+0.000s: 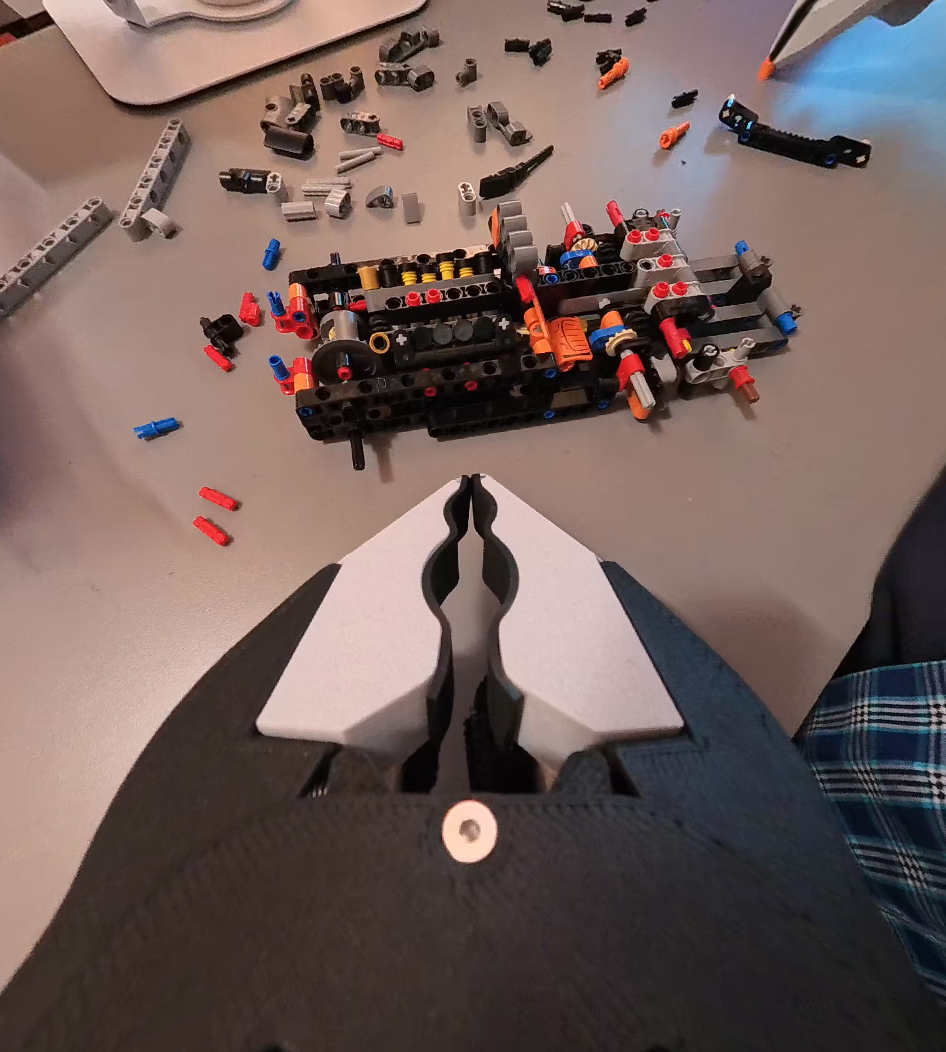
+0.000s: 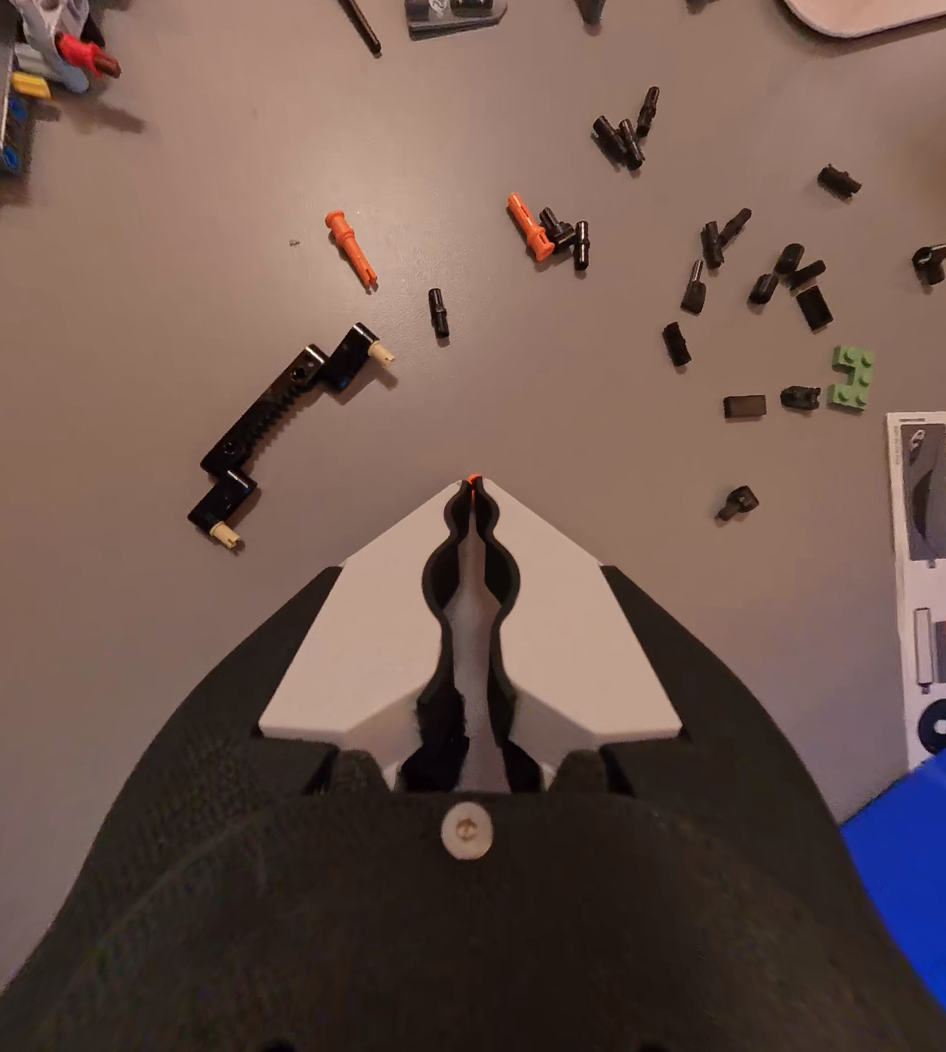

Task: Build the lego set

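Now | right claw [image 2: 471, 484] pinches orange pin [image 2: 472, 477] | left claw [image 1: 471, 478] closed, empty

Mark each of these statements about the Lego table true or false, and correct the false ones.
1. The right tool is shut on an orange pin. True.
2. The left tool holds a blue pin. False: it is shut, with nothing visible between its tips.
3. The green plate sits on the sticker sheet. False: it lies on the bare table beside the sheet.
4. The toothed black rack piece lies flat on the table. True.
5. The half-built chassis stands on end. False: it lies flat.
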Demonstrator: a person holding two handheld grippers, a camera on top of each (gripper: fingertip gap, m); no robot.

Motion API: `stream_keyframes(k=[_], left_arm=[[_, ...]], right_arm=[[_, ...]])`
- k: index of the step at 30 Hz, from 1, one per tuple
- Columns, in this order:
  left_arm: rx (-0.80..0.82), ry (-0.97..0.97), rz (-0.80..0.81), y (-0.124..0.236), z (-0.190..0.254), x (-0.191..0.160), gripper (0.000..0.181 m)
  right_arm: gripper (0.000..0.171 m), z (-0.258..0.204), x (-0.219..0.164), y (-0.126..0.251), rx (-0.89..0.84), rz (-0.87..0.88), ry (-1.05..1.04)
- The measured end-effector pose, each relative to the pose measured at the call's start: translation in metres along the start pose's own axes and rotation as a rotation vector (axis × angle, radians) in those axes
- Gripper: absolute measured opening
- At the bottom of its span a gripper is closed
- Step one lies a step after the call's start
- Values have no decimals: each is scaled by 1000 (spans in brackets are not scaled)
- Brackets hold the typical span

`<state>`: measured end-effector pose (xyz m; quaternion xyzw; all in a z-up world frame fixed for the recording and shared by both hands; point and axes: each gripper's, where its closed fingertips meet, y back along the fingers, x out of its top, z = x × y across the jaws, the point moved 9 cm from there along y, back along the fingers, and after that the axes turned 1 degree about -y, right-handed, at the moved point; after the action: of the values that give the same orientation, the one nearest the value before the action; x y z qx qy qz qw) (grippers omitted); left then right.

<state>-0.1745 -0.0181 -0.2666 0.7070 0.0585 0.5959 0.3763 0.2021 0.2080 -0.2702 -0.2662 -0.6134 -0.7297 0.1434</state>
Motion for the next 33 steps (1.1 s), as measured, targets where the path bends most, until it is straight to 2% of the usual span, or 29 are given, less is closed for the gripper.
stream_keyframes(k=[7,11,18,24,33], left_arm=[[0,2,-4,0,-1,-1,0],[5,3,-4,0,-1,-1,0],[11,-2,-4,0,-1,-1,0],[26,-3,4,3,-2,1,0],[34,-6,11,8,-1,3,0]], right_arm=[[0,16,-4,-2,69,69,-154],[10,16,-5,-2,48,72,-137],[6,15,-3,-1,3,55,-93],[26,-1,23,8,-56,79,-10],[35,-51,76,-11,120,161,106]])
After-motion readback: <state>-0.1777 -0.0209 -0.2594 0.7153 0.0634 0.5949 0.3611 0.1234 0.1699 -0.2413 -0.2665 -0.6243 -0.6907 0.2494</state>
